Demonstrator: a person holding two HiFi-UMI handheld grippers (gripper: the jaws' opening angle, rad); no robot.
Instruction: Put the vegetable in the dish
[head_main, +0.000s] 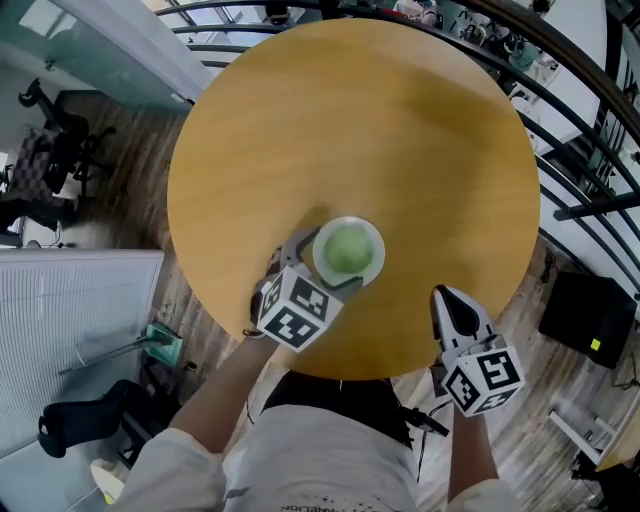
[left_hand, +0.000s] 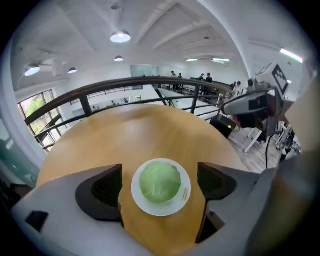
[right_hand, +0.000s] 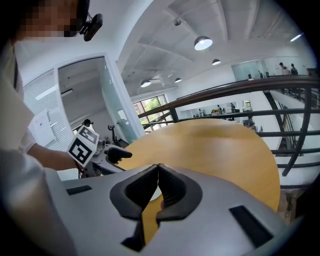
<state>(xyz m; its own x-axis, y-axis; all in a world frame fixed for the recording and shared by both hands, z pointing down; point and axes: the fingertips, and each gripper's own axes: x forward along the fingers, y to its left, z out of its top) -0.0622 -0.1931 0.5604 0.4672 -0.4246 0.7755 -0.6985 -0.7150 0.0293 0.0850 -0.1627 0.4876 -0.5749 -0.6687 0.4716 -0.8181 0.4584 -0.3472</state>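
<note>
Look for the cabbage (head_main: 347, 249) in the middle of the white dish (head_main: 377, 268), towards the near side of the round table (head_main: 400, 130). Count the task as good as done.

See the left claw (left_hand: 160, 175) spread wide, one jaw either side of the dish, gripping nothing. See the right claw (right_hand: 158, 170) pinched shut on nothing, off by the table's near edge, apart from the dish.

Judge the cabbage light for its bulk, soft and leafy outside, probably firmer within, easy to bruise. Should lifting be needed, take it across the widest part, jaws low on the flanks, squeezing gently (round, so likely to roll if nudged off-centre). Treat the dish as hard, smooth and breakable; avoid knocking the rim.
</note>
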